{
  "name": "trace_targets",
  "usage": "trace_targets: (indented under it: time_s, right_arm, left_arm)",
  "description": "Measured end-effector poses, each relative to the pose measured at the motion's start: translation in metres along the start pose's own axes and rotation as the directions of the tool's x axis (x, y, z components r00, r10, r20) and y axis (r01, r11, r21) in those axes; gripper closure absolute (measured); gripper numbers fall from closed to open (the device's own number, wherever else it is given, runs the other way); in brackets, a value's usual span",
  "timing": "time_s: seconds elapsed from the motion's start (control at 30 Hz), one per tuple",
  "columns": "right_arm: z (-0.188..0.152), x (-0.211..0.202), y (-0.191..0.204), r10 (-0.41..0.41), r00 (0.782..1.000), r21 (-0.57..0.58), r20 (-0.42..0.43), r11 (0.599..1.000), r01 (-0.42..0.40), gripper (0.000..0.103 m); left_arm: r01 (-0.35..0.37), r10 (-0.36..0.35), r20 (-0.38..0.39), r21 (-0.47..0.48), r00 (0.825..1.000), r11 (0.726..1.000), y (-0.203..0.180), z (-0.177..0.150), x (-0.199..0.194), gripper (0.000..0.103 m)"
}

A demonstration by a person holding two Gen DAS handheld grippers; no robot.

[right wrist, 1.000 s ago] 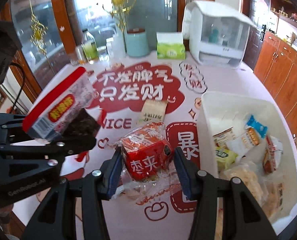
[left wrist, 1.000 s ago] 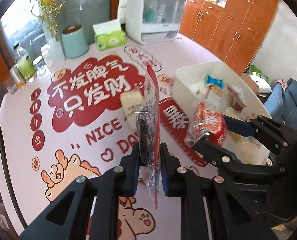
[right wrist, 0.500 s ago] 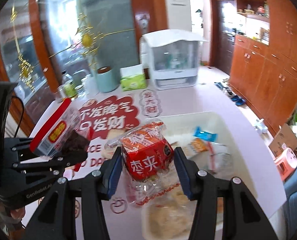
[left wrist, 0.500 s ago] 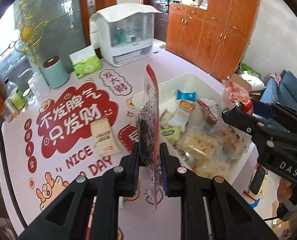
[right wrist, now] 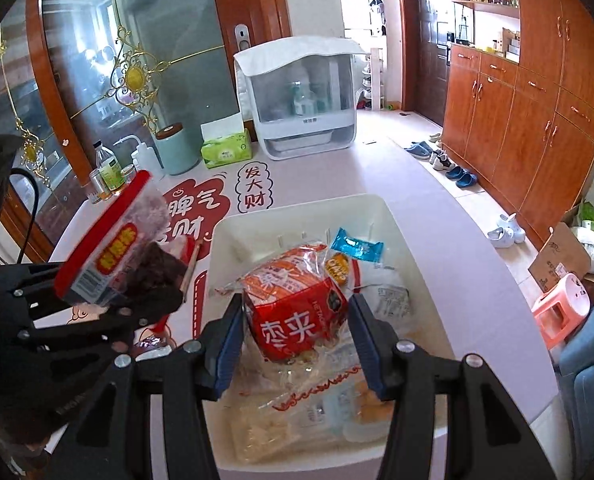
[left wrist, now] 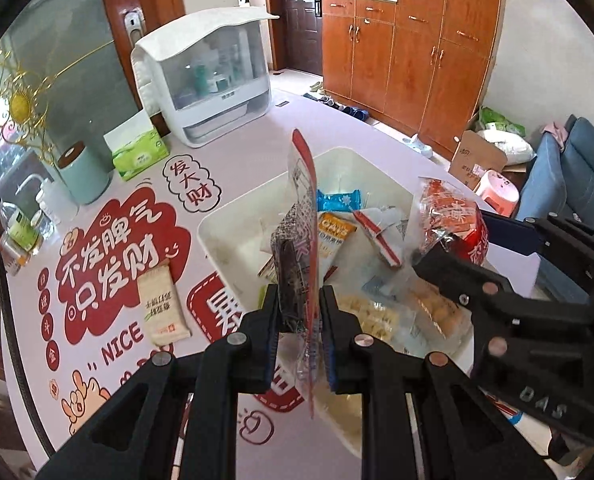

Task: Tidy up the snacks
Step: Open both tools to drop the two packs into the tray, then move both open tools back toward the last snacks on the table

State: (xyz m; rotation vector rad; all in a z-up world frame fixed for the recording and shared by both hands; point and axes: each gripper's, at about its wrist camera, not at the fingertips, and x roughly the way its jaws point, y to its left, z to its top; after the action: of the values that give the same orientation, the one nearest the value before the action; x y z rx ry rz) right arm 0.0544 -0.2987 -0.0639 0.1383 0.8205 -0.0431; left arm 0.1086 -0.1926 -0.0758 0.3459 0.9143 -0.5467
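Over white bin, left tongs grip red-edged packet upright, edge-on

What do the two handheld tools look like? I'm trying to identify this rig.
Both are matte black plastic. The left tool and right tool have angular linkage fingers with silver bolt heads and blue pads. Seen from the other camera, the right one bears raised "DAS" lettering; a black cable runs by the left one.

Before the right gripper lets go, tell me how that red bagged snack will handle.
The red bagged snack probably feels light and puffy: it bulges between the right gripper pads. Its clear wrapper hangs crinkled below, so likely floppy and a bit slippery. Dropped into the white bin, it should settle softly rather than roll.
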Motion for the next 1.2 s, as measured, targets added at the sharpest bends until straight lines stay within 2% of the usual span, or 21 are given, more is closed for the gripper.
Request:
trace_targets:
  time_s: [0.2, 0.27, 0.3, 0.33, 0.37, 0.43, 0.53, 0.8, 1.03, 1.2]
  right_arm:
    - [0.009, 0.003, -0.013, -0.040, 0.999, -0.038, 0.028, 0.998, 0.041, 0.049]
    - [0.010, 0.004, -0.017, -0.055, 0.998, -0.040, 0.038, 0.998, 0.056, 0.049]
    - [0.011, 0.005, -0.018, -0.066, 0.997, -0.042, 0.041, 0.997, 0.068, 0.048]
    - [0.011, 0.006, -0.020, -0.072, 0.996, -0.044, 0.046, 0.996, 0.074, 0.047]
    - [0.011, 0.006, -0.023, -0.071, 0.996, -0.039, 0.050, 0.997, 0.073, 0.047]
    - [0.011, 0.006, -0.029, -0.056, 0.997, -0.024, 0.048, 0.998, 0.057, 0.044]
    - [0.010, 0.008, -0.036, -0.041, 0.998, -0.002, 0.051, 0.999, 0.041, 0.039]
    - [0.005, 0.013, -0.036, -0.012, 0.999, 0.017, 0.035, 1.000, 0.012, 0.038]
    - [0.005, 0.007, -0.033, 0.013, 0.999, 0.034, 0.046, 0.999, -0.014, 0.038]
    - [0.008, -0.003, -0.024, 0.029, 0.997, 0.032, 0.070, 0.999, -0.031, 0.038]
  left_arm:
    - [-0.063, 0.063, -0.001, -0.010, 0.998, 0.998, -0.008, 0.021, 0.011, 0.084]
    - [-0.081, 0.081, -0.006, -0.018, 0.997, 0.997, -0.007, 0.024, 0.014, 0.060]
    - [-0.114, 0.114, -0.004, -0.026, 0.993, 0.993, -0.007, 0.025, 0.014, 0.053]
    - [-0.136, 0.136, -0.003, -0.030, 0.991, 0.990, -0.005, 0.025, 0.015, 0.038]
    - [-0.163, 0.163, -0.001, -0.037, 0.987, 0.986, -0.004, 0.025, 0.015, 0.027]
    - [-0.176, 0.176, -0.003, -0.049, 0.984, 0.983, -0.002, 0.024, 0.015, 0.022]
    - [-0.186, 0.185, -0.027, -0.058, 0.982, 0.981, 0.001, 0.022, 0.019, 0.022]
    - [-0.239, 0.238, -0.037, -0.010, 0.970, 0.971, -0.001, 0.018, 0.012, 0.022]
    - [-0.282, 0.282, -0.005, 0.023, 0.959, 0.959, 0.010, 0.022, -0.018, 0.022]
    - [-0.287, 0.287, 0.000, -0.028, 0.958, 0.958, 0.033, 0.020, -0.043, 0.021]
